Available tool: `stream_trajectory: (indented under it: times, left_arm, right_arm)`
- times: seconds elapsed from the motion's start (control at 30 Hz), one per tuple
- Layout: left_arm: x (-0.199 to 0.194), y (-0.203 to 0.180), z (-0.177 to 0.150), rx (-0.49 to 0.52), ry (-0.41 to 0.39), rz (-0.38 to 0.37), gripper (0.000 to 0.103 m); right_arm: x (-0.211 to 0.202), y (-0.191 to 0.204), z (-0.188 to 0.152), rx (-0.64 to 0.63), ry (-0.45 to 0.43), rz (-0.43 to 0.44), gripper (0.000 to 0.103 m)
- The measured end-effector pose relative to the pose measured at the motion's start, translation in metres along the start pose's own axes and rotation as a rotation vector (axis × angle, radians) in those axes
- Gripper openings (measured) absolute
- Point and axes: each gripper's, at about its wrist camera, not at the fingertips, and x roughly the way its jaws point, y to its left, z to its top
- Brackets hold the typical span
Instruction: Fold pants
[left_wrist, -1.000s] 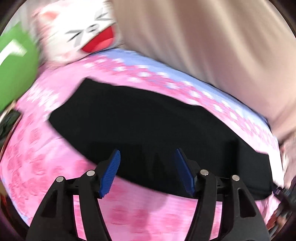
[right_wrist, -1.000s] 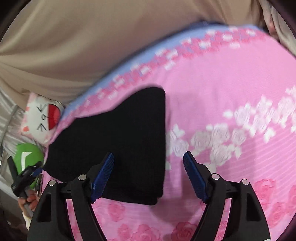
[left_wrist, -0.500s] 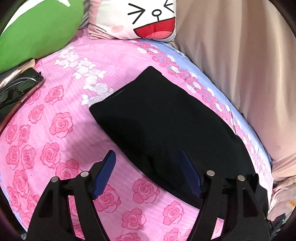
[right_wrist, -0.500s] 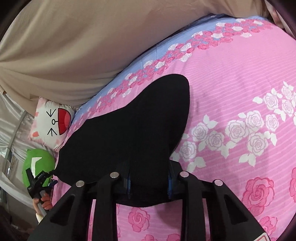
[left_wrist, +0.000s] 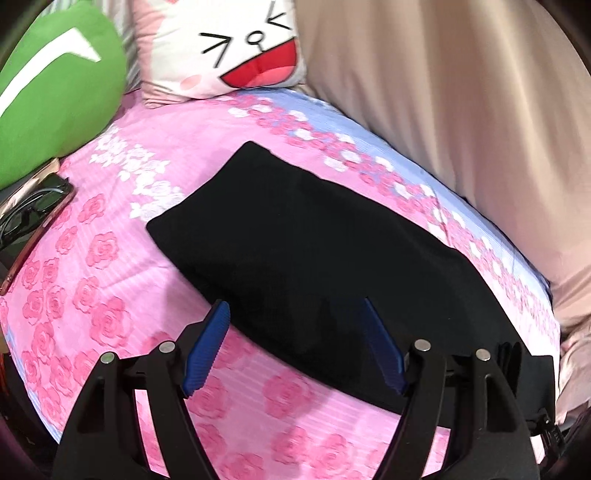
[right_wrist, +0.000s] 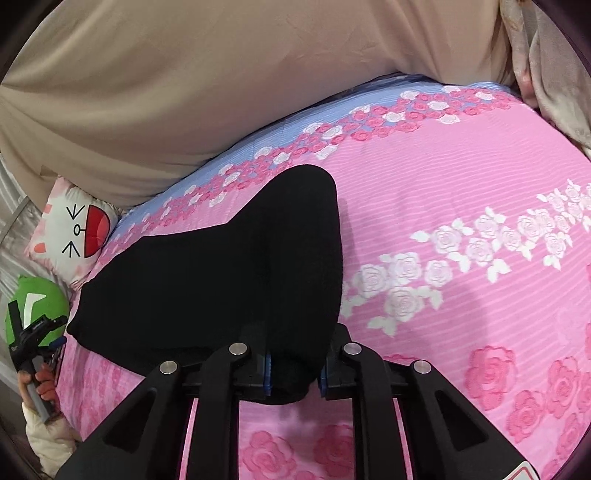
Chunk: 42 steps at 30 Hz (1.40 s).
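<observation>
My right gripper (right_wrist: 294, 376) tilts down, jaws closing on the pants (right_wrist: 236, 280); my left gripper (left_wrist: 295, 343) gapes above them, fingertips hidden.

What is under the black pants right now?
The black pants lie on the pink rose-print bedsheet, which shows all around them. Anything directly beneath the fabric is covered.

We see the pants (left_wrist: 317, 258) lying on the bedsheet (left_wrist: 110, 266), with their near edge between the left gripper's (left_wrist: 295, 343) fingers (left_wrist: 207, 343). Beyond those fingers sit a cartoon-face pillow (left_wrist: 221, 48) and, left of it, another cushion (left_wrist: 55, 81). Between the right gripper's (right_wrist: 294, 373) closing pads lies a pants end, apparently pinched, and a curtain (right_wrist: 184, 92) hangs behind the bed.
</observation>
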Motion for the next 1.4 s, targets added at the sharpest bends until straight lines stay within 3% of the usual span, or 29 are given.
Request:
stream_trajectory:
  times: [0.2,0.27,0.3,0.37,0.4,0.43,0.47,0.5,0.53,0.6,0.67,0.73,0.83,0.93,0.97,1.07,1.17,1.27,1.33,1.4]
  left_arm:
    - [0.003,-0.033,-0.012,0.068,0.019,-0.027,0.071]
    - [0.008,-0.043,-0.019,0.083,0.038,-0.045,0.072]
    - [0.012,-0.047,-0.021,0.088,0.046,-0.047,0.073]
    - [0.019,-0.054,-0.026,0.091,0.068,-0.051,0.073]
    - [0.021,-0.057,-0.027,0.089,0.076,-0.054,0.073]
    - [0.022,-0.059,-0.027,0.085,0.079,-0.057,0.073]
    - [0.021,-0.060,-0.027,0.085,0.076,-0.062,0.076]
    - [0.019,-0.061,-0.027,0.088,0.071,-0.064,0.082]
    - [0.018,-0.060,-0.027,0.085,0.066,-0.064,0.084]
    - [0.016,-0.057,-0.026,0.075,0.063,-0.066,0.085]
    - [0.015,-0.048,-0.025,0.053,0.068,-0.068,0.085]
    - [0.013,-0.035,-0.025,0.035,0.079,-0.089,0.085]
    - [0.013,-0.019,-0.022,0.008,0.120,-0.171,0.085]
    - [0.008,-0.008,-0.018,-0.016,0.130,-0.251,0.085]
    - [0.005,-0.006,-0.017,-0.023,0.126,-0.262,0.085]
    - [-0.006,0.000,-0.011,-0.039,0.075,-0.246,0.091]
    - [-0.005,0.003,-0.006,-0.034,0.057,-0.201,0.093]
    - [0.012,0.009,-0.011,-0.047,0.098,-0.139,0.093]
    - [0.023,0.015,-0.016,-0.066,0.127,-0.126,0.093]
    - [0.030,0.017,-0.020,-0.075,0.130,-0.129,0.095]
  right_arm:
    - [-0.047,-0.063,-0.003,0.080,-0.072,-0.125,0.015]
    - [-0.053,-0.085,-0.009,0.111,-0.042,-0.142,0.019]
    - [-0.053,-0.087,-0.012,0.102,-0.017,-0.166,0.024]
    - [-0.066,-0.079,-0.015,0.091,-0.063,-0.250,0.035]
    - [-0.081,-0.060,-0.016,0.028,-0.150,-0.339,0.039]
    - [-0.092,-0.043,-0.015,-0.035,-0.209,-0.371,0.045]
    - [-0.104,-0.025,-0.015,-0.087,-0.270,-0.372,0.060]
    - [-0.112,-0.001,-0.015,-0.148,-0.297,-0.313,0.065]
    - [-0.109,0.015,-0.015,-0.195,-0.271,-0.244,0.065]
    - [-0.082,0.058,-0.021,-0.308,-0.156,-0.102,0.065]
    - [-0.048,0.089,-0.035,-0.387,-0.057,-0.035,0.064]
    - [-0.012,0.114,-0.052,-0.468,0.027,-0.055,0.064]
    - [0.026,0.120,-0.060,-0.514,0.082,-0.191,0.060]
    - [0.034,0.109,-0.054,-0.447,0.081,-0.189,0.017]
    - [0.033,0.109,-0.048,-0.412,0.084,-0.166,0.014]
    - [0.022,0.125,-0.034,-0.381,0.035,-0.109,0.014]
    - [0.022,0.155,-0.025,-0.380,0.031,0.034,0.014]
    - [0.055,0.175,-0.038,-0.425,0.100,0.031,0.015]
    - [0.081,0.171,-0.048,-0.422,0.154,0.020,0.022]
    - [0.066,0.174,-0.045,-0.409,0.118,0.052,0.035]
